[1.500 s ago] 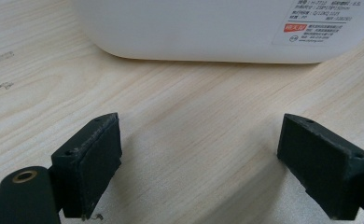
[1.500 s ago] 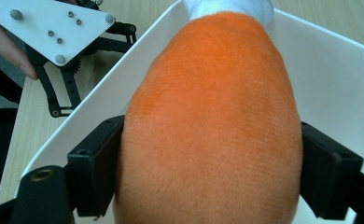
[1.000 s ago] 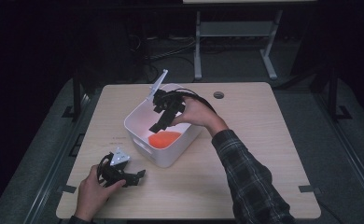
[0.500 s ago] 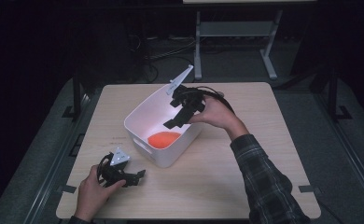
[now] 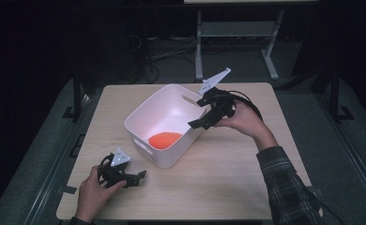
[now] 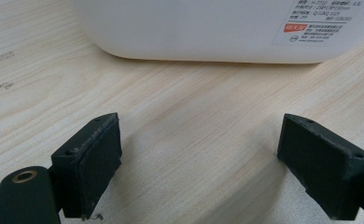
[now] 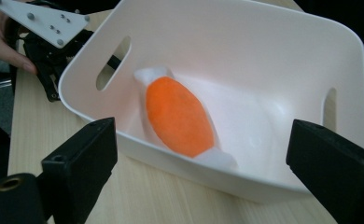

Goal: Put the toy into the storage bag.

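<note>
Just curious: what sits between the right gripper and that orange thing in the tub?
In the right gripper view, the near wall of the white tub stands between the open right gripper and the orange thing.

White bin [image 5: 164, 124] stands at bench [image 5: 228, 183] centre, open-topped, walls blocking level approach. Bare bench from 3 through 6 o'clock. Left hand-held gripper [image 5: 136, 177] occupies 7 o'clock, beside the bin wall.

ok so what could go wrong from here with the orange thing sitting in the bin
1. The right gripper, jaws open with nothing between them, hangs close beside the white bin; a careless swing could clip the rim and shove the bin across the table.
2. The left gripper lies open beside the bin's near wall; a forward nudge could push the bin.
3. The orange plush may roll if the bin tips.
</note>
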Available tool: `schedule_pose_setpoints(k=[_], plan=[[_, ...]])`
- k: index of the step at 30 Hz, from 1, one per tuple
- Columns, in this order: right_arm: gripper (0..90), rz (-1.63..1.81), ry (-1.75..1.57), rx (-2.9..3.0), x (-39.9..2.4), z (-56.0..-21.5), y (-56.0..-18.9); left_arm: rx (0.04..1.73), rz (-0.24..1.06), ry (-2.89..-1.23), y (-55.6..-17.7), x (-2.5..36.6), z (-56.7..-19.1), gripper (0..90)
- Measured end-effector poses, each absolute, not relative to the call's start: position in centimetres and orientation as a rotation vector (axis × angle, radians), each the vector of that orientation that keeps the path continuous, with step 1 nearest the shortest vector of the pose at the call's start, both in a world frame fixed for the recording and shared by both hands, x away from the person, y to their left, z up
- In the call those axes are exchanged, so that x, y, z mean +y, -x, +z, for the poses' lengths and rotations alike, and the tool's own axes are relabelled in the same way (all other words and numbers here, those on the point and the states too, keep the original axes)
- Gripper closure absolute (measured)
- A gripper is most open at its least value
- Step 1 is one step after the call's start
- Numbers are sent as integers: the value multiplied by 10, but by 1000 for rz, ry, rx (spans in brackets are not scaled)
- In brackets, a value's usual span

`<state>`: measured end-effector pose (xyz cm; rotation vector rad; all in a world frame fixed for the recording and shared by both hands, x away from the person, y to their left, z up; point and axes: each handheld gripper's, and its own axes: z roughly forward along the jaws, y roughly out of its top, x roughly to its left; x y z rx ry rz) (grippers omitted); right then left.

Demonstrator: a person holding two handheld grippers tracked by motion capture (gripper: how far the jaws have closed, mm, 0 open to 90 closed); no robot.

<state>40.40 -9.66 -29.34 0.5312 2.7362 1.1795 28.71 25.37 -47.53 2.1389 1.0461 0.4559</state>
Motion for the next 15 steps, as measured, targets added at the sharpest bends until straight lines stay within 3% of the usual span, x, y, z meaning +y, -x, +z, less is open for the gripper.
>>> schedule_pose_setpoints(k=[15], plan=[[83,1184,-714,2617,-151,-332,-375,1046,457,-2139,-287,254,-475,127]])
